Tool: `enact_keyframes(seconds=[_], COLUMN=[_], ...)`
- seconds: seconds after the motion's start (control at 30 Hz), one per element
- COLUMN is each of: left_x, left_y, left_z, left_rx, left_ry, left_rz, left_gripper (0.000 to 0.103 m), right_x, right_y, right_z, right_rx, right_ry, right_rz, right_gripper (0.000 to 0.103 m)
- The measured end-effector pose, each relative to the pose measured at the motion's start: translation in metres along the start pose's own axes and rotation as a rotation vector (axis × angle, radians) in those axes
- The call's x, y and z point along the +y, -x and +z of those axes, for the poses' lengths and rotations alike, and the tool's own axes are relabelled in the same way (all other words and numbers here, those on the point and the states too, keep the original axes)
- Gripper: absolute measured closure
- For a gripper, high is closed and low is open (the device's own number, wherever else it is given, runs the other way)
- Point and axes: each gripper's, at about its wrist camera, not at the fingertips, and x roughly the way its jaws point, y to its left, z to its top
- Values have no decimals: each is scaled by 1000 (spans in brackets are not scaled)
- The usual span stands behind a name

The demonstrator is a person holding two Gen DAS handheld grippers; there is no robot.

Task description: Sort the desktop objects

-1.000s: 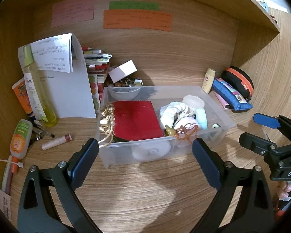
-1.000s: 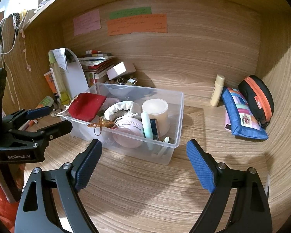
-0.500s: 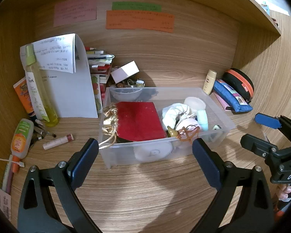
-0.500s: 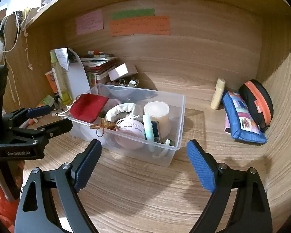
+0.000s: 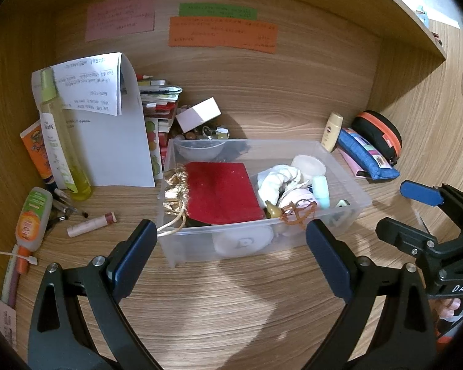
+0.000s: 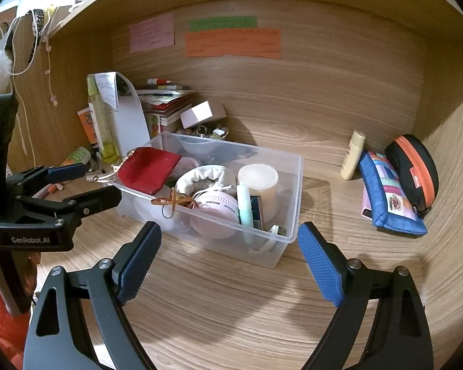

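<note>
A clear plastic bin [image 5: 339,154] [image 6: 296,191] stands mid-desk. In it lie a red pouch [image 5: 222,191] [image 6: 151,169], a white cloth roll [image 5: 277,178], a pink round case [image 6: 213,212], a white jar [image 6: 257,178] and a teal tube [image 6: 245,212]. My left gripper [image 5: 231,259] is open and empty, just in front of the bin. My right gripper [image 6: 228,262] is open and empty, before the bin's near right corner. Each gripper shows in the other's view, the right [image 5: 423,215] and the left [image 6: 64,185].
At left are a yellow spray bottle [image 5: 61,141], orange tubes [image 5: 34,215], a lip balm stick [image 5: 92,223], folded paper [image 5: 108,129] and stacked booklets [image 5: 160,104]. At right are a cream bottle [image 6: 352,154], a blue pouch [image 6: 385,194] and a black-orange case [image 6: 416,169].
Both grippers have drawn back slightly from the bin and stay open. Nothing on the desk has moved.
</note>
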Motion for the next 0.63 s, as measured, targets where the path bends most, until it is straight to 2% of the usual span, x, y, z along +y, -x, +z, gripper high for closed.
enact_keyframes(seconds=[0.63], left_x=[-3], left_y=[-1], left_z=[-1], left_rx=[7], left_ry=[-12], left_rz=[-11], left_gripper=[5], right_x=[-1], right_y=[-1], right_z=[0], right_rx=[3], right_ry=[-3], right_rz=[4], right_gripper=[14])
